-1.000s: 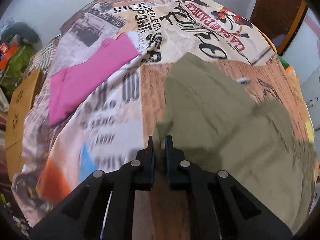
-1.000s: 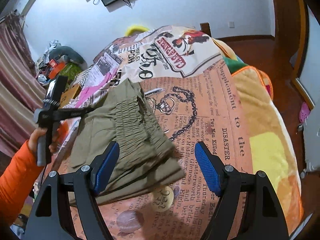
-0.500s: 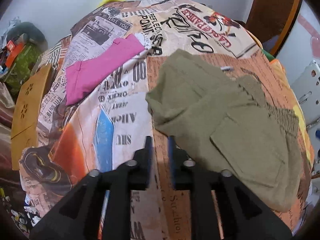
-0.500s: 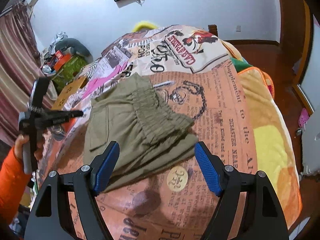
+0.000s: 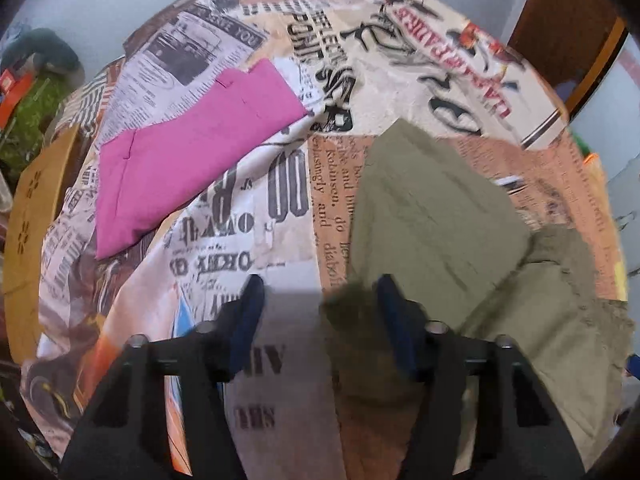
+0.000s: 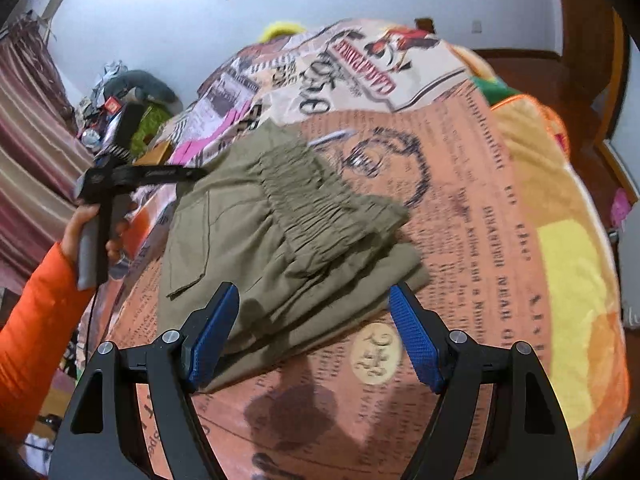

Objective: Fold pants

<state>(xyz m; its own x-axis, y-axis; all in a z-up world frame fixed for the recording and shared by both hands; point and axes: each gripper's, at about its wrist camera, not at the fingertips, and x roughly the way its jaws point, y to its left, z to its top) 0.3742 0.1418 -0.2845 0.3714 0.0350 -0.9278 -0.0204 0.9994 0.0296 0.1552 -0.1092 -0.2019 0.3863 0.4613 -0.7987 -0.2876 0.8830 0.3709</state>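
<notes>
Olive-green pants [image 5: 432, 216] lie folded on the newspaper-print bedspread [image 5: 240, 208], their elastic waistband [image 6: 320, 208] on top. My left gripper [image 5: 320, 292] hangs over the pants' left near corner. Its jaws are opening, and the corner lies below them beside the right finger [image 5: 390, 304] with no pad pressing on it. The right wrist view shows that left gripper [image 6: 198, 173] side-on at the pants' left edge, held by a hand in an orange sleeve [image 6: 36, 312]. My right gripper [image 6: 314, 296] stands wide open just above the pants' near edge.
A folded pink garment [image 5: 192, 152] lies on the bed left of the pants. A brown board [image 5: 32, 216] stands at the bed's left side, with clutter [image 6: 112, 108] beyond. A yellow-orange blanket [image 6: 568, 264] covers the right edge. Bare bedspread lies in front of the pants.
The left gripper was shut on the pants' corner, then let it drop and spread its jaws. The right gripper stayed open and sank closer to the pants.
</notes>
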